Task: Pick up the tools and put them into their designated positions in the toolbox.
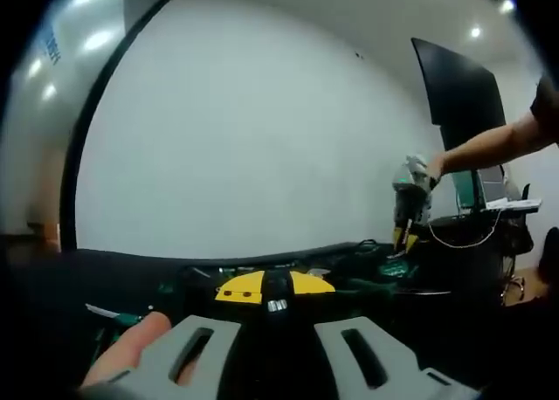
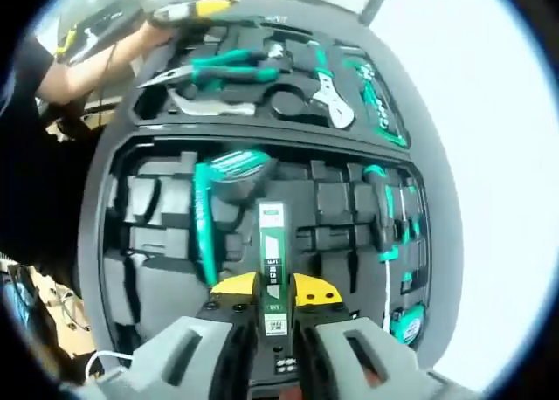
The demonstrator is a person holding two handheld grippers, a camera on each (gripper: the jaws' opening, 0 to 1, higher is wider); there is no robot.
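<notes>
The right gripper (image 2: 272, 326) is closed on a slim green-and-white tool (image 2: 272, 256), which stands up between its jaws over the near half of the open toolbox (image 2: 105, 243). The tool looks like a small cutter or tester; its label is too blurred to read. Just left of it lies a long green-handled tool (image 2: 203, 221), already seated, and to the right sit green-handled screwdrivers (image 2: 384, 212) in their slots. In the far half of the box rest pliers (image 2: 214, 68) and an adjustable wrench (image 2: 327, 90).

The step in hand appears to be seating the held tool in its cutout. To do it well, line the tool's long axis up with the empty foam recess beneath it, lower it flat rather than tip-first, and let go only once it sits level in the foam. The neighbouring long tool is close, so a sideways drift could knock it loose.

The left gripper (image 1: 278, 343) hovers low over the table with its jaws spread apart and nothing between them. A yellow-and-black tool (image 1: 262, 286) lies just beyond its tips, a likely next pick. In the left gripper view the other gripper shows far right, held by the person's hand (image 1: 435, 166).
</notes>
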